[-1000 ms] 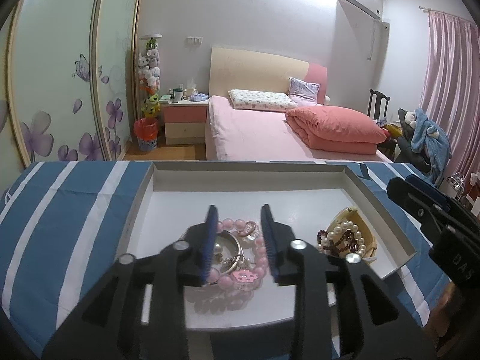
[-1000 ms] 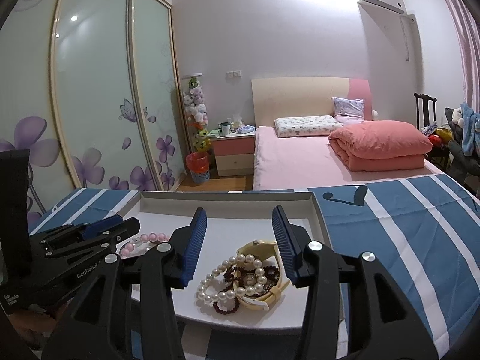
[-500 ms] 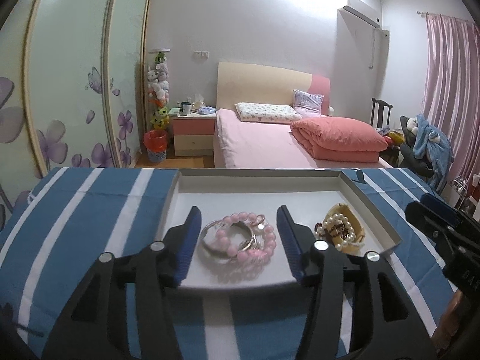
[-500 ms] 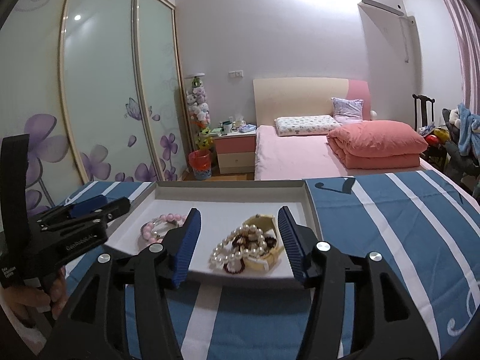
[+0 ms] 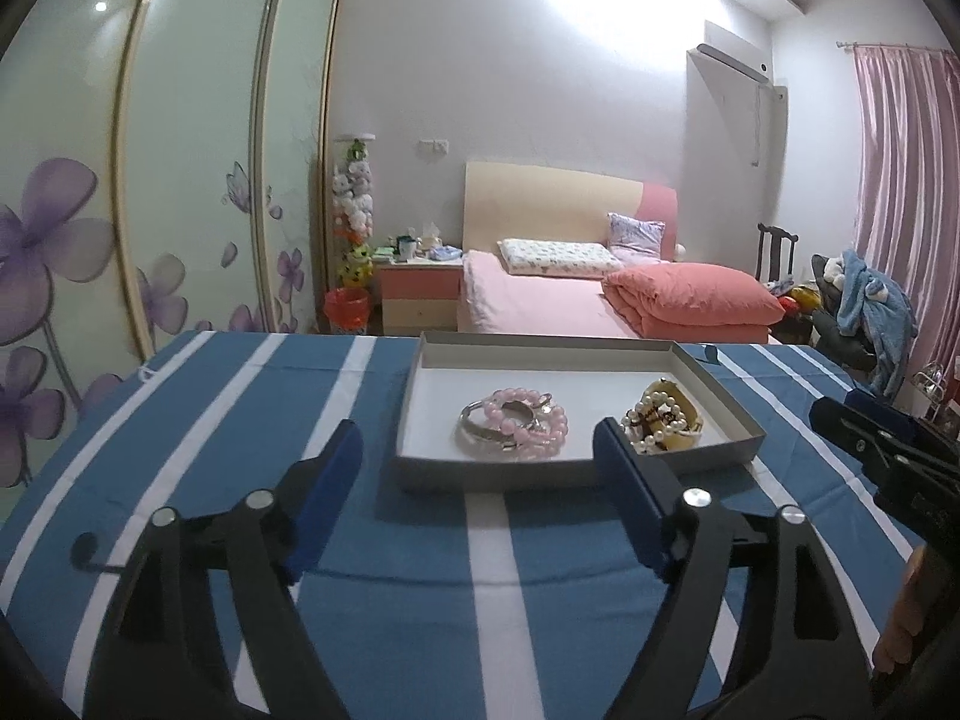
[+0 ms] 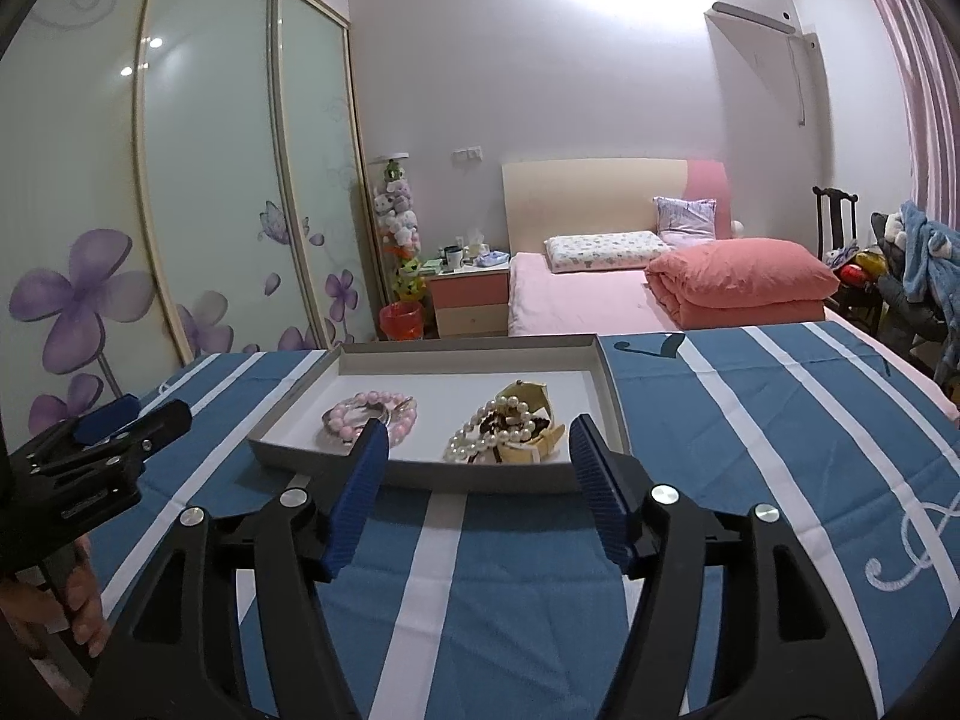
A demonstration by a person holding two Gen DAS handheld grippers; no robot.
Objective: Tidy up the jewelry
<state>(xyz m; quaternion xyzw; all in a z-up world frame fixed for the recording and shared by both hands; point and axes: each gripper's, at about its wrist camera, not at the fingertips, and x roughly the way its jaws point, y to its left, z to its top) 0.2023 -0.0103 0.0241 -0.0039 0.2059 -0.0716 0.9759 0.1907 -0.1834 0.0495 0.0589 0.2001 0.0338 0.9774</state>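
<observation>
Striped bedding [image 5: 240, 420] carries a tray [image 5: 576, 471] holding pink beads [image 5: 528, 420] and pearls [image 5: 657, 420]; both grippers' jaws gape empty.

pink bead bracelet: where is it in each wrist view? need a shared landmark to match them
Left wrist: the pink bead bracelet lies centre frame, in the left half of the white tray, between the open left tongs.
Right wrist: the bracelet lies left of centre, just beyond the left fingertip of the right tongs.
Shared landmark: the pearl strand, to the bracelet's right in both.
</observation>
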